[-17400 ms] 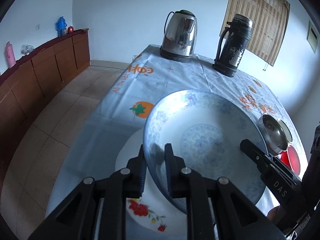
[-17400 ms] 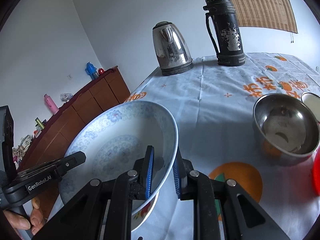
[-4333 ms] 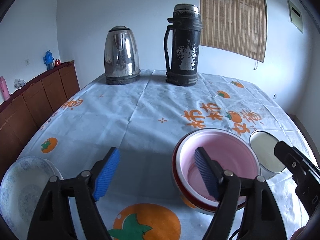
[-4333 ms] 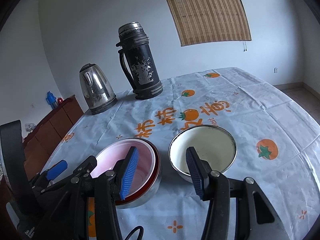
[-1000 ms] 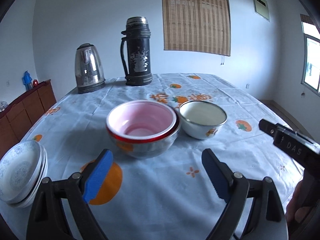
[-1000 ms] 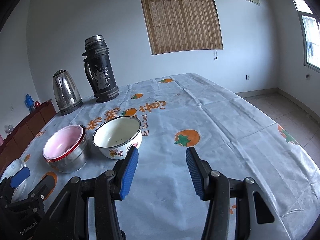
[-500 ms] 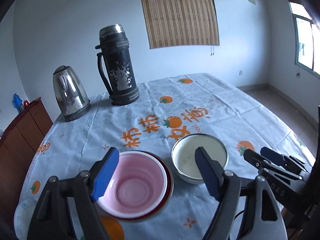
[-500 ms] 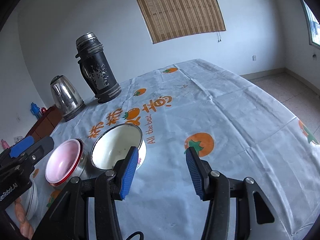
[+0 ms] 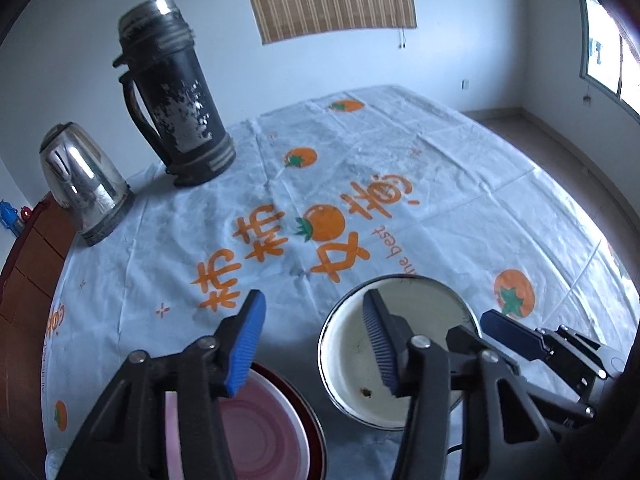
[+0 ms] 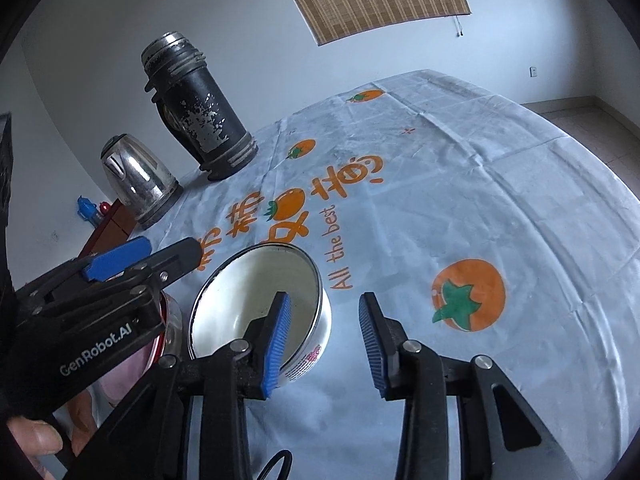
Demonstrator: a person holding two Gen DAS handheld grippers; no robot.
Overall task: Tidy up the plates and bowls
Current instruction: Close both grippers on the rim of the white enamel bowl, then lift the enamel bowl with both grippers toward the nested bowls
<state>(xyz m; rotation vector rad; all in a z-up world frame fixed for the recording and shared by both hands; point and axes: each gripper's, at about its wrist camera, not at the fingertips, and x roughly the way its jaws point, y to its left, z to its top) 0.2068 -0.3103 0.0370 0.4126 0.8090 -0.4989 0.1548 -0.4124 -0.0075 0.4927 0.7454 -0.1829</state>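
Note:
A white enamel bowl (image 9: 424, 312) (image 10: 256, 292) stands on the tablecloth. Left of it a pink bowl (image 9: 256, 432) sits nested in a steel bowl with a red rim (image 10: 173, 320). My left gripper (image 9: 314, 342) straddles the white bowl's left rim, with its right pad (image 9: 378, 344) inside and its left pad outside. My right gripper (image 10: 324, 344) straddles the bowl's right wall, with its left pad (image 10: 277, 340) inside. Both pairs of jaws are closing, and neither pair presses on the rim. Each gripper shows in the other's view: the right (image 9: 520, 340), the left (image 10: 120, 264).
A black thermos (image 9: 176, 108) (image 10: 200, 112) and a steel kettle (image 9: 80, 184) (image 10: 136, 180) stand at the table's far left. A wooden sideboard (image 9: 28, 256) lies beyond the left edge. A hand (image 10: 36, 444) holds the left gripper. Bare orange-printed cloth (image 10: 500, 200) stretches to the right.
Both grippers have come forward and down onto the white bowl, one from each side. Their jaws have narrowed. The bowls now lie close under the fingers.

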